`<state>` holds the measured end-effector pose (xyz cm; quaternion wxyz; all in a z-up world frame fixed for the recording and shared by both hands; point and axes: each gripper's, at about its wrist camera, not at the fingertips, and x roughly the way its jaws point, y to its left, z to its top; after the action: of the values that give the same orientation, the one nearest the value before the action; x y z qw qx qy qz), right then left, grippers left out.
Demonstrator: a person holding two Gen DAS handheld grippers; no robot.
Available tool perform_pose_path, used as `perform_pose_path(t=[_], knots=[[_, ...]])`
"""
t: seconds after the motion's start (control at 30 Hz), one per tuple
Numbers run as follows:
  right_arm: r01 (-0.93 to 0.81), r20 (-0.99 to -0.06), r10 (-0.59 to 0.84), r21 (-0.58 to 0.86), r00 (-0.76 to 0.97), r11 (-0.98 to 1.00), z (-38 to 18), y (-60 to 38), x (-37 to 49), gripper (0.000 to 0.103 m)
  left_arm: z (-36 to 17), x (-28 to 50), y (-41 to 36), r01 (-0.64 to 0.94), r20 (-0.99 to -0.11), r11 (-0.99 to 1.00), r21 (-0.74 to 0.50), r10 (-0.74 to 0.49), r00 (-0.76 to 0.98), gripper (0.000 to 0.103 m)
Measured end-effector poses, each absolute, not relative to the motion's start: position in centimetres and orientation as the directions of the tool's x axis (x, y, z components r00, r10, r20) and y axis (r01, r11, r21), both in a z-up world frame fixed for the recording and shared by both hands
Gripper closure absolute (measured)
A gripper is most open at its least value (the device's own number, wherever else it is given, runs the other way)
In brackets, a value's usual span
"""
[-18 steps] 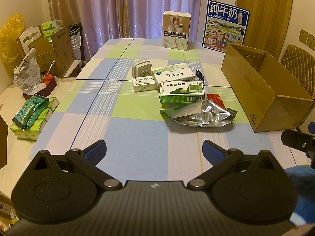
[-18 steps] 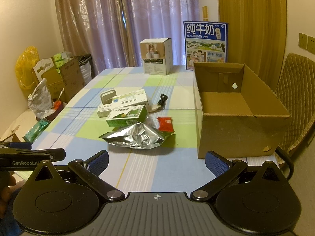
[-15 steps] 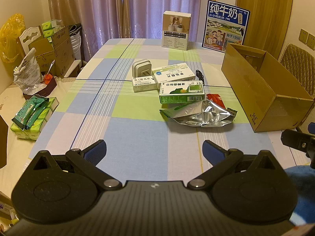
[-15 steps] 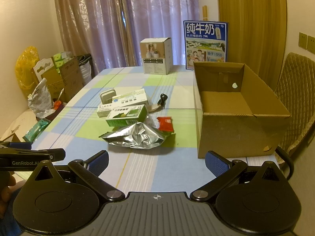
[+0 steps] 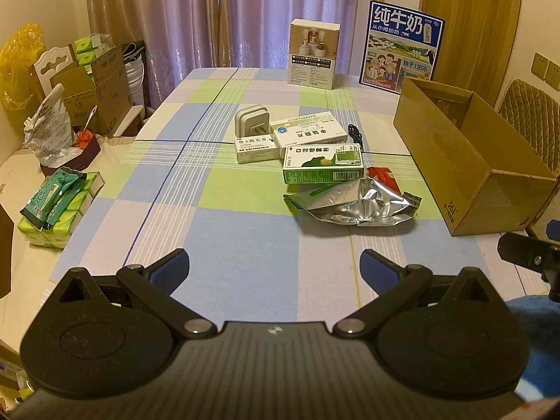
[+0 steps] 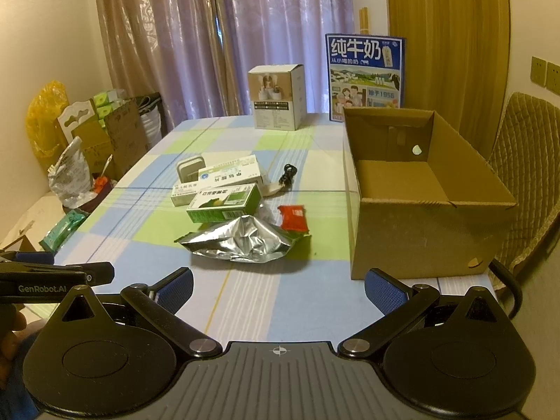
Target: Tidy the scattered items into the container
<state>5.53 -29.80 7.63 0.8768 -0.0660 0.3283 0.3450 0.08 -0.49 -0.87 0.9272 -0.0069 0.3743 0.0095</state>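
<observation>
Left wrist view: left claw (image 5: 274, 268) spread wide, empty, above near desk (image 5: 217, 231); foil pouch (image 5: 357, 204) and green box (image 5: 322, 163) mid-desk, scattered.
Right wrist view: right claw (image 6: 279, 289) apart, empty; cardboard box (image 6: 420, 217) at right, open-topped, ready for loading.

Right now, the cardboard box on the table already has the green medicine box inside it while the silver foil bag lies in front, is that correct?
Not quite: the cardboard box is empty in the right wrist view. The green medicine box sits on the table beside the other cartons, with the silver foil bag lying in front of it.
</observation>
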Motion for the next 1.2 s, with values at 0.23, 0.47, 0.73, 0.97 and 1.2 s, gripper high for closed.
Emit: perform_pose_path(t=[0.23, 0.47, 0.73, 0.97, 1.2], knots=[[-0.648, -0.625, 0.56, 0.112, 0.543, 0.753, 7.7, -29.7, 5.6, 0.002, -1.0, 0.0, -0.6, -0.026, -0.695, 1.0, -0.007, 0.014, 0.719, 0.001], [-0.656, -0.628, 0.596, 0.174, 0.5, 0.734, 8.2, -30.2, 6.4, 0.002, -0.9, -0.1, -0.4, -0.008, -0.696, 0.999, -0.046, -0.026, 0.717, 0.001], [-0.774, -0.551, 0.707, 0.162, 0.444, 0.612, 11.1, -30.3, 7.7, 0.002, 0.3, 1.0, 0.0, 0.075, -0.698, 0.995, -0.066, -0.099, 0.709, 0.001], [-0.89, -0.64, 0.666, -0.064, 0.383, 0.451, 10.6, -26.1, 9.0, 0.002, 0.5, 4.0, 1.3, 0.185, -0.706, 0.983, -0.007, -0.135, 0.695, 0.001], [-0.954, -0.738, 0.606, -0.201, 0.298, 0.224, 6.7, -22.3, 10.7, 0.002, -0.8, 7.5, 1.9, 0.393, -0.713, 0.908, 0.143, -0.181, 0.678, 0.001]])
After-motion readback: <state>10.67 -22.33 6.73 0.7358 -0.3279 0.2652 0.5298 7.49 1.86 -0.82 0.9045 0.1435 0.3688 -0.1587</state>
